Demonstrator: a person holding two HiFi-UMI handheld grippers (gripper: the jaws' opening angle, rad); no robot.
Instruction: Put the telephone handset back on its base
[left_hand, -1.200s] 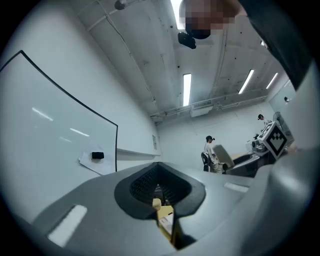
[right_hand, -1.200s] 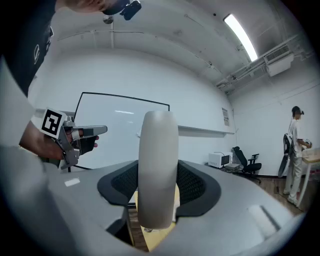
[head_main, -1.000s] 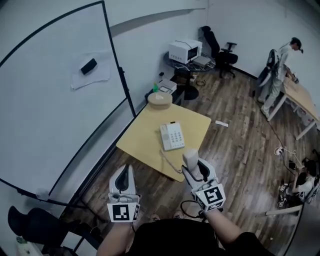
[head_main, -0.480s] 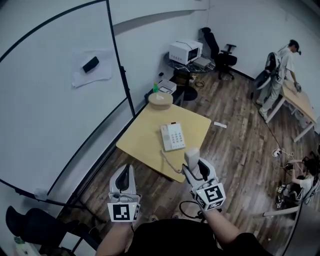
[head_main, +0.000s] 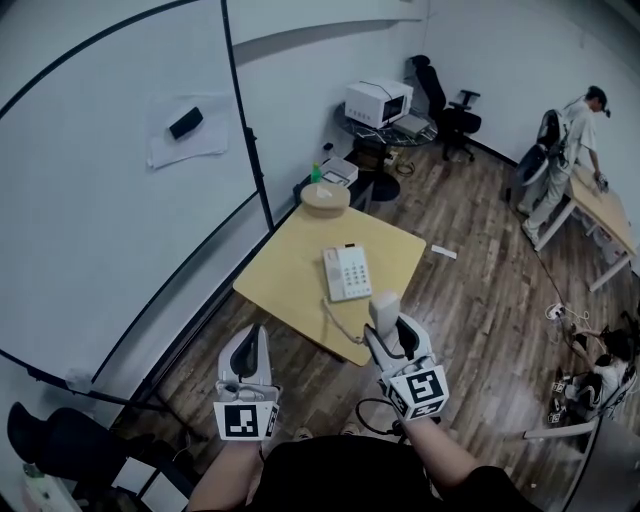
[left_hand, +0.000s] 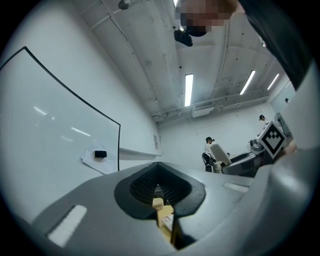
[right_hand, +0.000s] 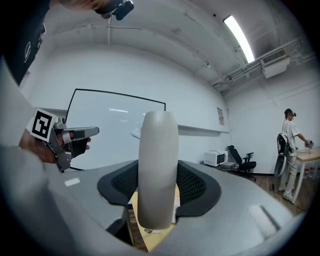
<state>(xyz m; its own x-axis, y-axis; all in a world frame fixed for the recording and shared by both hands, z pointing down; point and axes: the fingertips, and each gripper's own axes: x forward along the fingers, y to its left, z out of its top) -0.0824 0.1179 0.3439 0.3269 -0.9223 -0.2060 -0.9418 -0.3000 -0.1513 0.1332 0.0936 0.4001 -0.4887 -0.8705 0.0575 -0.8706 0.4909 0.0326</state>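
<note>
The white telephone base (head_main: 346, 272) with its keypad lies on the yellow table (head_main: 295, 262). Its coiled cord (head_main: 337, 327) runs off the near table edge toward me. My right gripper (head_main: 390, 333) is shut on the white handset (head_main: 383, 312), held upright in the air in front of the table's near corner; in the right gripper view the handset (right_hand: 158, 167) fills the space between the jaws. My left gripper (head_main: 247, 353) hovers left of it over the floor, jaws closed together and holding nothing (left_hand: 162, 207).
A round wooden lid or box (head_main: 324, 198) sits at the table's far corner. A whiteboard (head_main: 110, 190) stands to the left. A microwave (head_main: 378, 102) and office chair (head_main: 450, 100) are at the back. A person (head_main: 565, 150) stands by a far desk (head_main: 605, 205).
The view has shifted slightly; both grippers and the handset keep nearly the same place. The person at the far desk has moved a little.
</note>
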